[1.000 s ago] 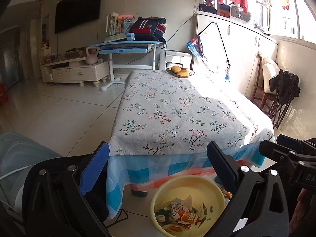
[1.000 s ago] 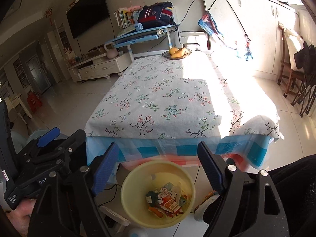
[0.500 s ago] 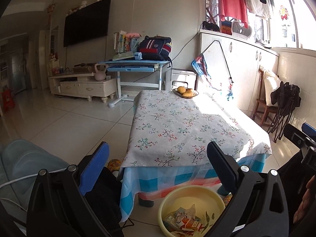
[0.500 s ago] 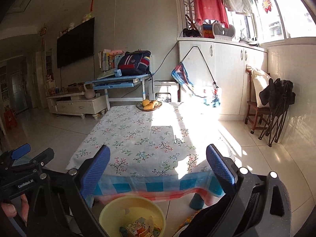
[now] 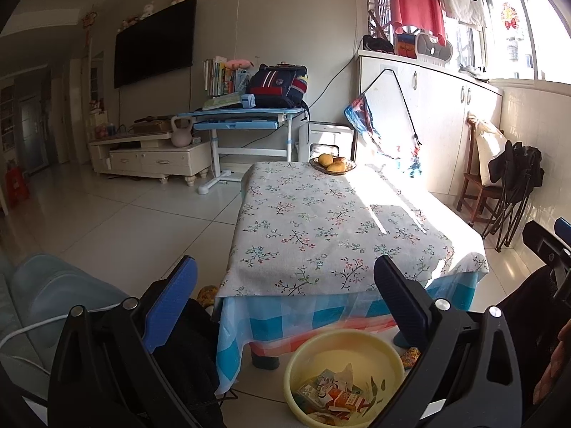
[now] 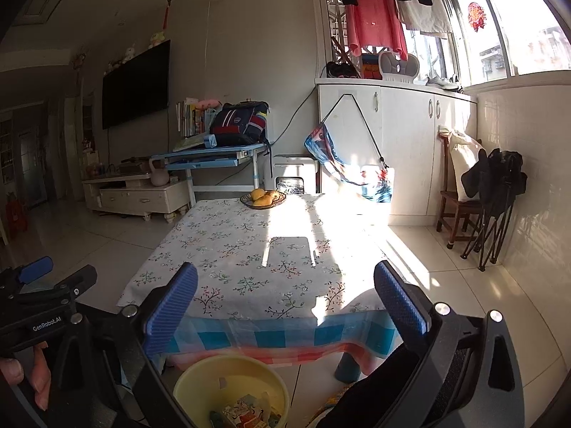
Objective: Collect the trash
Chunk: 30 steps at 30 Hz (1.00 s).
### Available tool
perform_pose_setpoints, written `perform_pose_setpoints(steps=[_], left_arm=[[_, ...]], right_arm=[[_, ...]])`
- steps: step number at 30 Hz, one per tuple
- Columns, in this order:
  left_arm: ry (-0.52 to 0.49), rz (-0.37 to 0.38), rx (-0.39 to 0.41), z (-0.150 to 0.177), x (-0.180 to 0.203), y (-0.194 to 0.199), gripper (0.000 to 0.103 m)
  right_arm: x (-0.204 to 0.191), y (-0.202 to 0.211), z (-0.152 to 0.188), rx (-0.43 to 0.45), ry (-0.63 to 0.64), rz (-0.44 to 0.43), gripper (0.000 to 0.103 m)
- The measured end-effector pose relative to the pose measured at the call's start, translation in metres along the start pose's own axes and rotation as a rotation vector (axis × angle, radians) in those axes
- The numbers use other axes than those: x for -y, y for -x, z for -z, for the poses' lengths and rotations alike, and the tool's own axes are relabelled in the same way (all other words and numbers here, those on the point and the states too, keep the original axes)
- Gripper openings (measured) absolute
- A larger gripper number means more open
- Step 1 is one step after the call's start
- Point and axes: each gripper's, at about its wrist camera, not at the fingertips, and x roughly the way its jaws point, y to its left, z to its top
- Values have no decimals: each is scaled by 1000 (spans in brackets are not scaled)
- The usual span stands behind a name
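A yellow basin [image 5: 387,355] stands on the floor in front of the low table, with crumpled wrappers and small cartons [image 5: 332,394] in it. The right wrist view shows the same basin [image 6: 200,374] at its bottom edge. A colourful wrapper [image 5: 409,353] lies on the tiles beside the basin, near a table leg. My left gripper [image 5: 285,285] is open above the basin, with nothing between its fingers. My right gripper [image 6: 285,285] is also wide open and holds nothing. Both hover off the floor and point towards the table.
The low table [image 5: 303,221] under a flowered cloth carries a fruit bowl [image 5: 332,164] at its far end. Beyond it are a blue desk [image 5: 246,117], a TV cabinet [image 5: 150,157] and white cupboards. A chair and folded stand [image 6: 489,192] are on the right.
Both grippers have risen and tipped up, so the basin has slid towards the bottom of each view and more of the room shows. The right jaws have spread slightly wider.
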Motion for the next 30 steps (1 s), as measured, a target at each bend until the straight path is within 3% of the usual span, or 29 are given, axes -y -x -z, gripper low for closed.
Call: perform_pose_setpoints(steps=[12,30], left_arm=[[-40,5,54,-2,21,15,96],[-55,-12,45,0,23,14,96]], right_arm=[[3,-4,3,-10,-7,17,96],[0,-7,4,-29,-5,21,96]])
